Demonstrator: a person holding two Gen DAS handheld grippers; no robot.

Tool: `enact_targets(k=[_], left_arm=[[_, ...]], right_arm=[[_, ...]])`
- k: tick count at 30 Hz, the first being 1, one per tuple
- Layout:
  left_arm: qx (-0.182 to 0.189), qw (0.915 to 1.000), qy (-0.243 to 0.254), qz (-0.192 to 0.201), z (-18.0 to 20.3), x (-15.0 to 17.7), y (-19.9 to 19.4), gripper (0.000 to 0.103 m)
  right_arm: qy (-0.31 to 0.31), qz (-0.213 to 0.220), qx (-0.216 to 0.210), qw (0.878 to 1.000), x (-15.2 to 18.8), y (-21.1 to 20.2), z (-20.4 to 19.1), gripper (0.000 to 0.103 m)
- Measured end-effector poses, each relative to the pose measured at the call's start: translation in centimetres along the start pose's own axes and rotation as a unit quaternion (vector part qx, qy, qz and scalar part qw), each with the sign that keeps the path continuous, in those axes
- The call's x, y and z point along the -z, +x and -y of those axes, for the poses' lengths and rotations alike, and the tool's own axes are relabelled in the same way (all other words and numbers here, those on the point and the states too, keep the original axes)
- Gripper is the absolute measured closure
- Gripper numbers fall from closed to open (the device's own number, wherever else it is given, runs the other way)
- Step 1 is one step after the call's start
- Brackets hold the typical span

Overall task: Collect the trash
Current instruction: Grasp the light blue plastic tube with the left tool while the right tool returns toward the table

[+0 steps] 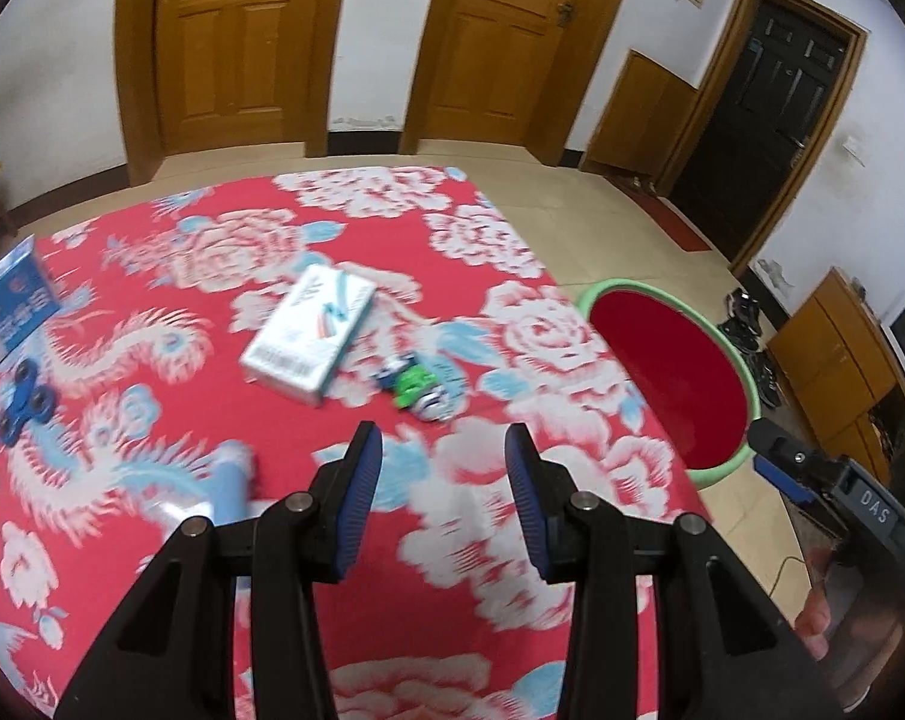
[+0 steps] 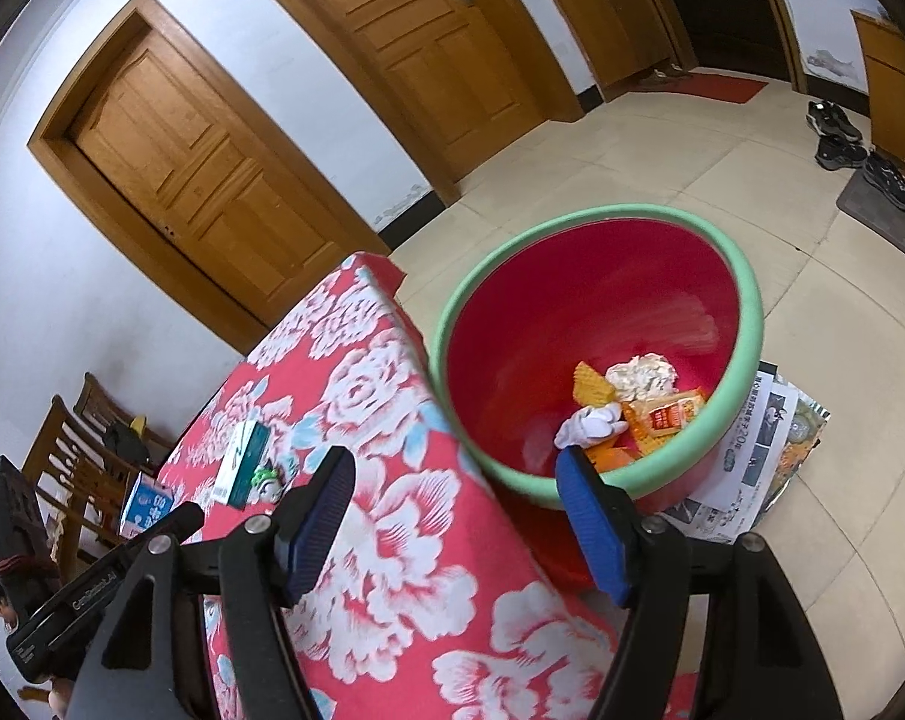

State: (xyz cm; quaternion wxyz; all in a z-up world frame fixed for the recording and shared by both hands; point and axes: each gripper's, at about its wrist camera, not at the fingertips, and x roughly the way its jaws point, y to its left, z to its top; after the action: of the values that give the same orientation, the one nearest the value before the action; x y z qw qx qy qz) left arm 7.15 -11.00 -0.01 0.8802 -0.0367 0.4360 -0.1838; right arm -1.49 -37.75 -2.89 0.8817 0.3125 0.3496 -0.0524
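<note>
The crumpled green wrapper (image 1: 415, 389) lies on the red flowered cloth (image 1: 224, 312), just ahead of your left claw (image 1: 443, 456), beside the near end of the white box (image 1: 308, 333). It looks balled, no clear long axis, though blur hides detail. Left claw part open, empty. Right claw (image 2: 455, 480) wide open, empty, over the bin (image 2: 746, 276), which stands past the cloth's right edge. Clear room ahead.
</note>
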Motion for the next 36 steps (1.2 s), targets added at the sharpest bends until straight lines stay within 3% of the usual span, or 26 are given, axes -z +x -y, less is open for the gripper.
enact_targets(k=[16, 23, 26, 36], left_arm=[[-0.054, 0.9974, -0.047, -0.008, -6.1, 1.8, 0.5, 0.061], [-0.069, 0.9964, -0.046, -0.015, -6.7, 2.2, 1.3, 0.077], [-0.068, 0.9968, -0.040, -0.011, -6.7, 2.3, 1.3, 0.086], [-0.042, 0.9976, -0.052, 0.019, -7.3, 1.5, -0.3, 0.086]], right_arm=[[-0.030, -0.026, -0.002, 0.999, 1.5, 1.4, -2.5, 0.030], [-0.035, -0.035, -0.003, 0.999, 1.7, 1.9, -3.0, 0.030], [-0.038, -0.038, -0.004, 0.999, 1.9, 2.0, -3.3, 0.030], [-0.061, -0.047, -0.007, 0.997, 1.9, 2.8, -5.1, 0.030]])
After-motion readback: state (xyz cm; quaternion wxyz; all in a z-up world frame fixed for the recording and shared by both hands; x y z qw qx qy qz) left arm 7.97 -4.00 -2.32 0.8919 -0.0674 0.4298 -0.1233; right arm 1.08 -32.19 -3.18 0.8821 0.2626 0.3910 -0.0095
